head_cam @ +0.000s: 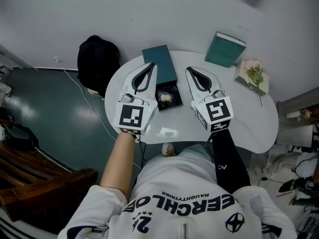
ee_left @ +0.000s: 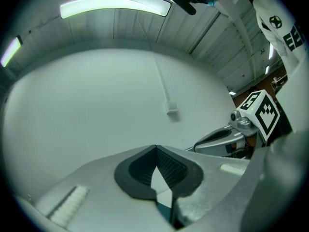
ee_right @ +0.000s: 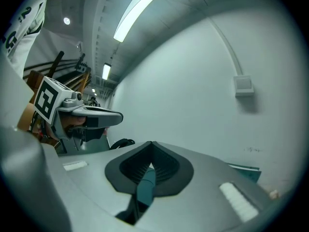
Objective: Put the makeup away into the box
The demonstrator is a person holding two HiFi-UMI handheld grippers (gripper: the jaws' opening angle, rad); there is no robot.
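An open teal box (head_cam: 172, 81) with a dark inside stands in the middle of the round white table (head_cam: 249, 123). Its lid (head_cam: 159, 59) lies at the far end. A cream makeup item (head_cam: 165, 97) lies inside the box. My left gripper (head_cam: 151, 65) hovers along the box's left side and my right gripper (head_cam: 189, 69) along its right side. Both point away from me. The left gripper (ee_left: 155, 148) has its tips together with nothing between them. The right gripper (ee_right: 151, 144) is shut and empty too. Teal shows through the slot behind each pair of tips.
A second teal box (head_cam: 225, 49) stands at the table's back right, and a card with pink flowers (head_cam: 253, 73) lies beside it. A black backpack (head_cam: 98, 59) sits on the floor to the left. A grey wall rises close behind the table.
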